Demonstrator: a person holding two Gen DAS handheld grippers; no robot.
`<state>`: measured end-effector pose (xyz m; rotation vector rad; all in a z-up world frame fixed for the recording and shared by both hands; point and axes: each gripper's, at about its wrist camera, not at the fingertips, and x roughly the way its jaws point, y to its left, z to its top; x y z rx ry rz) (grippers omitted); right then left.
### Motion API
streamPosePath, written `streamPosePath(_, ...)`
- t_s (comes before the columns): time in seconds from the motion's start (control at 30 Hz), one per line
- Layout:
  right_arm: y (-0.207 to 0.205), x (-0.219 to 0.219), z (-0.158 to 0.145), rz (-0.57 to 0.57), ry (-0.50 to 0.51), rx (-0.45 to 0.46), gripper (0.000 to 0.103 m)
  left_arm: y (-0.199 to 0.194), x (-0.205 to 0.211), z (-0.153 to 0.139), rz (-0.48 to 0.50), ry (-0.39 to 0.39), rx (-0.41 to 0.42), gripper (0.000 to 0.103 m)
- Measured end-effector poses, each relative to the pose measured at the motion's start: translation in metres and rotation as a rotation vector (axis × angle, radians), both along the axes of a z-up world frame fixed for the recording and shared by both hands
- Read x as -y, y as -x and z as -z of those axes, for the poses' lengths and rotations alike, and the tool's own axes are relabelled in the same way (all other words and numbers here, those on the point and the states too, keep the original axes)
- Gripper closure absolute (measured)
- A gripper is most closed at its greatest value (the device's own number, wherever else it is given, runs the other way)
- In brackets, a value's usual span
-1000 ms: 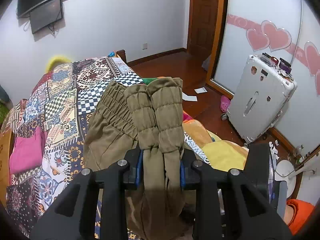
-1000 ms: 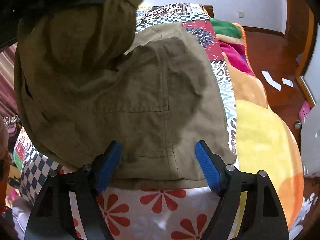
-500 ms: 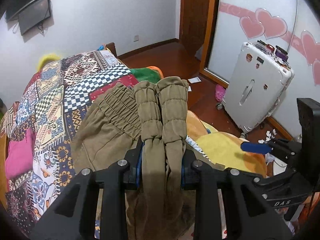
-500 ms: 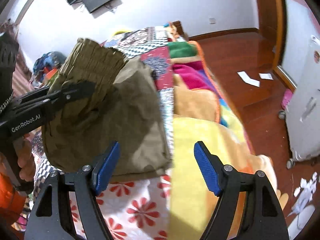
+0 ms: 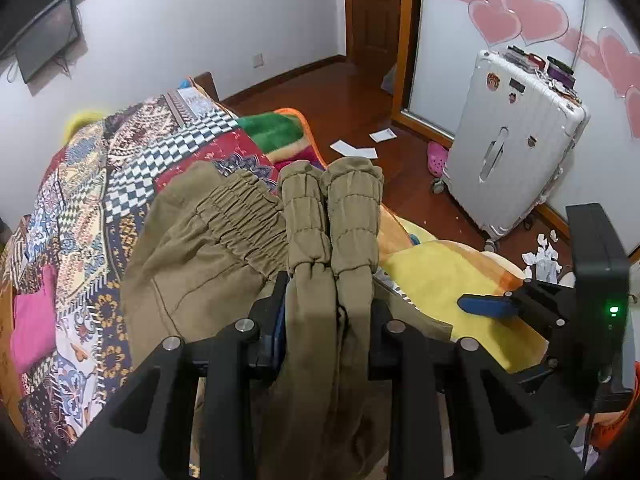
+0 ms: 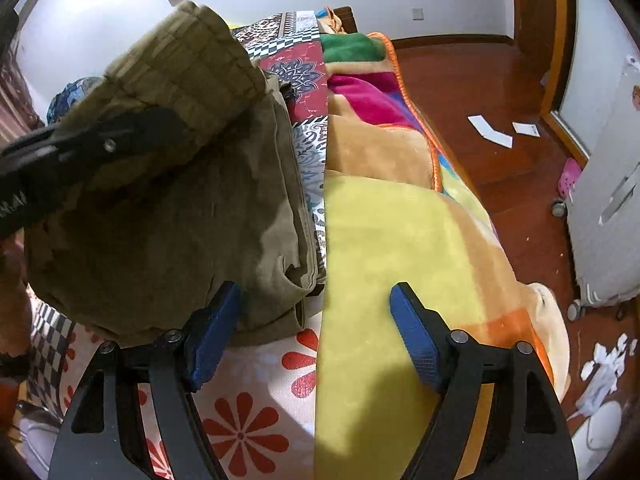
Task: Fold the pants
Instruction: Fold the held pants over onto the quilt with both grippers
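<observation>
Olive-brown pants (image 5: 208, 248) lie folded over on the patterned bed, elastic waistband (image 5: 244, 216) up. My left gripper (image 5: 329, 300) is shut on the two gathered leg cuffs (image 5: 332, 212), which stick up past its fingers. In the right wrist view the same pants (image 6: 168, 200) fill the left side, with the left gripper's black finger (image 6: 92, 148) across them. My right gripper (image 6: 316, 320) stands open just right of the pants' edge, over the yellow blanket, holding nothing. It also shows at the right of the left wrist view as a blue pad (image 5: 486, 306).
The bed carries a patchwork cover (image 5: 76, 184) and a yellow-orange blanket (image 6: 404, 248). A white suitcase (image 5: 516, 148) stands on the wooden floor to the right, with paper scraps (image 6: 490, 132) and a pink shoe (image 5: 437, 157) nearby. A screen (image 5: 44, 40) hangs on the wall.
The right gripper has slid right, off the pants and over the yellow blanket. The left gripper has sunk a little, cuffs still clamped; the right gripper has come into its view.
</observation>
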<state>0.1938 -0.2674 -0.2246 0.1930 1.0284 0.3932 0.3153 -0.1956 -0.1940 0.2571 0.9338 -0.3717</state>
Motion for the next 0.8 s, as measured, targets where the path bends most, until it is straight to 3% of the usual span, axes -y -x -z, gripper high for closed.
streamPosePath(0.4, 0.006, 0.018, -0.019, 0.049, -0.041, 0.034, 0.028, -0.008, 0.019, 0.028, 0.023, -0.058, -0.093, 0.07)
streamPosePath(0.43, 0.008, 0.021, -0.021, 0.056, -0.041, 0.038, 0.028, -0.009, 0.02, 0.029, 0.024, -0.055, -0.101, 0.067)
streamPosePath(0.47, 0.008, 0.023, -0.023, 0.062, -0.041, 0.04, 0.028, -0.01, 0.019, 0.031, 0.029, -0.035, -0.122, 0.057)
streamPosePath(0.5, 0.009, 0.025, -0.024, 0.07, -0.043, 0.044, 0.028, -0.012, 0.019, 0.031, 0.035, -0.012, -0.14, 0.039)
streamPosePath(0.57, 0.01, 0.029, -0.026, 0.084, -0.042, 0.049, 0.028, -0.015, 0.016, 0.035, 0.04, 0.077, -0.213, 0.028)
streamPosePath(0.8, 0.017, 0.036, -0.04, 0.102, -0.038, 0.079, 0.028, -0.009, 0.006, 0.022, 0.011, 0.15, -0.232, 0.028)
